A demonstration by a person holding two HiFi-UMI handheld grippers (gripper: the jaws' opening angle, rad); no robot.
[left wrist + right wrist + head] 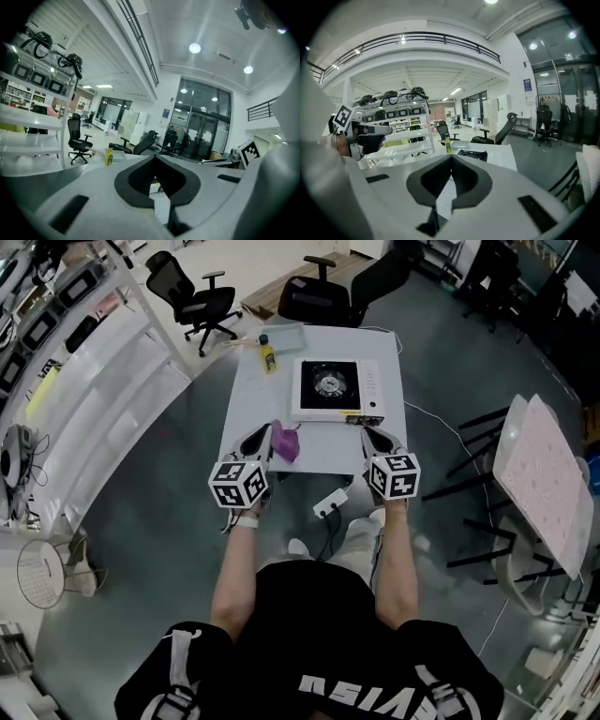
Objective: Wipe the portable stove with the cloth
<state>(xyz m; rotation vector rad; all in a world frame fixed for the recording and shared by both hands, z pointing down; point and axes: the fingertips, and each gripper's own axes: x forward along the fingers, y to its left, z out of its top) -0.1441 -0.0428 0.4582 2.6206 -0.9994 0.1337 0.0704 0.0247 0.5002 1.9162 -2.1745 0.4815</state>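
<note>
The portable stove (333,388) is white with a black burner top and sits in the middle of the white table (248,399). A purple cloth (286,442) lies crumpled near the table's front edge. My left gripper (255,442) hangs just left of the cloth, its tips meeting with nothing between them in the left gripper view (154,155). My right gripper (378,440) hovers at the table's front right corner, just in front of the stove's near right corner. It is shut and empty in its own view (451,156), where the stove (472,153) shows beyond the tips.
A yellow bottle (268,356) and a pale tray (281,337) stand at the table's far left. Office chairs (319,296) sit behind the table. White shelving (84,362) runs along the left, and a folded table (539,474) stands on the right. A power strip (330,504) lies on the floor.
</note>
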